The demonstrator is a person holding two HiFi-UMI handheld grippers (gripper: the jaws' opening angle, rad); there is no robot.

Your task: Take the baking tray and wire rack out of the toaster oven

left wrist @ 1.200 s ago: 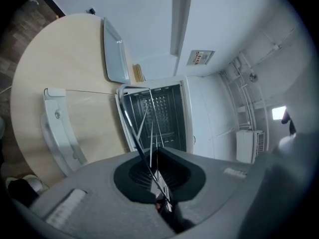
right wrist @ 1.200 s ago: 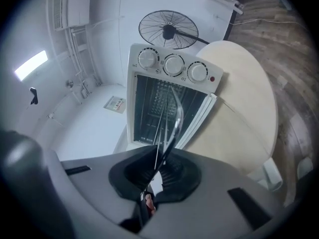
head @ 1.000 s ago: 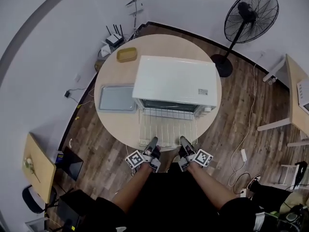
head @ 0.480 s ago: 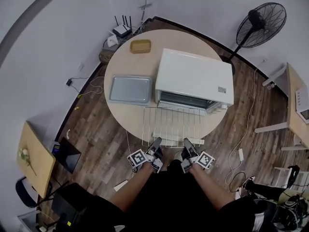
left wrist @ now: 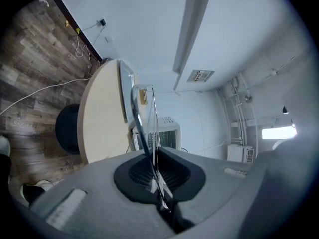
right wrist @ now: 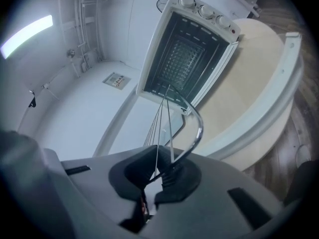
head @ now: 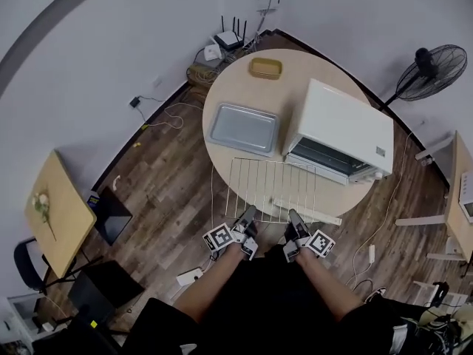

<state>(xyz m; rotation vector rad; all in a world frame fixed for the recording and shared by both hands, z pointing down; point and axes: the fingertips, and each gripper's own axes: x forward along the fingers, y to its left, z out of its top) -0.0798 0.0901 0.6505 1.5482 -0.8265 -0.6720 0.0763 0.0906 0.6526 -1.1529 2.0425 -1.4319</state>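
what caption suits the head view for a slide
Left hand-held gripper and right hand-held gripper clamp the wire rack by its near edge before the toaster oven; baking tray on the table.

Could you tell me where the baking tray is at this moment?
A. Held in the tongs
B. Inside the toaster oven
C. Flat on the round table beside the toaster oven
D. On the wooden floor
C: the baking tray lies flat on the round table beside the toaster oven, while the left tongs and right tongs are shut on the wire rack.
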